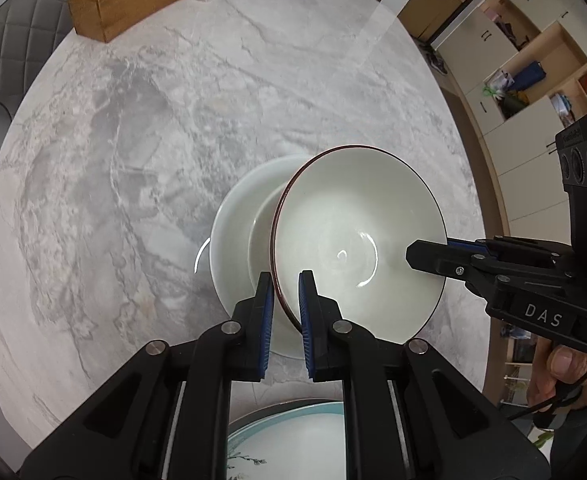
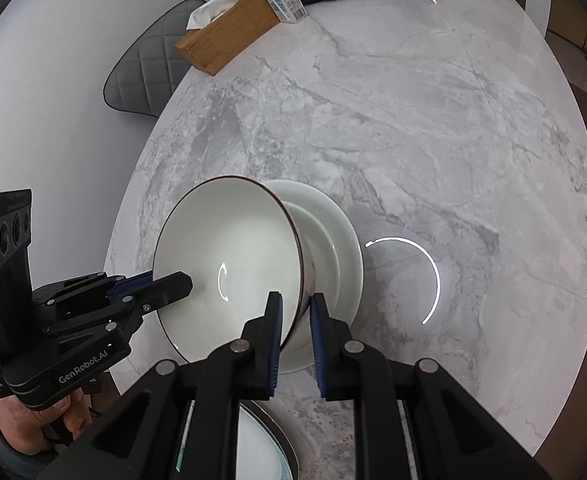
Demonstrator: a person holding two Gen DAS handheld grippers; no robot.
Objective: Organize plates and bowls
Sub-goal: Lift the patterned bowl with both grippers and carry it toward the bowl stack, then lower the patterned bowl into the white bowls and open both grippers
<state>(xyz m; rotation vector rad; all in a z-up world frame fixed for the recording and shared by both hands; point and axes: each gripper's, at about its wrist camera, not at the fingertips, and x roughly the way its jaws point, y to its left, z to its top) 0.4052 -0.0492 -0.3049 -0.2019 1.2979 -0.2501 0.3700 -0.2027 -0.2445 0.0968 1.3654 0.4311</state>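
Bowl (image 1: 357, 236): white, dark-rimmed, tilted, carried between both tools above the white plate (image 1: 233, 240).
Left gripper (image 1: 285, 308): jaws narrow, clamped on the bowl's near rim.
Right gripper (image 2: 295, 320): jaws narrow, pinching the opposite rim.
Patterned plate (image 1: 289, 440): beneath the left tool, on the marble table (image 1: 173, 140).

Open marble table (image 1: 173, 140); tissue box (image 1: 121, 4) far edge.

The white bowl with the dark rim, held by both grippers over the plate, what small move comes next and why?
Probably lower it straight down. The white bowl with the dark rim is clamped on opposite rim edges by the left gripper and right gripper, and it overlaps the white round plate on the grey marble table.
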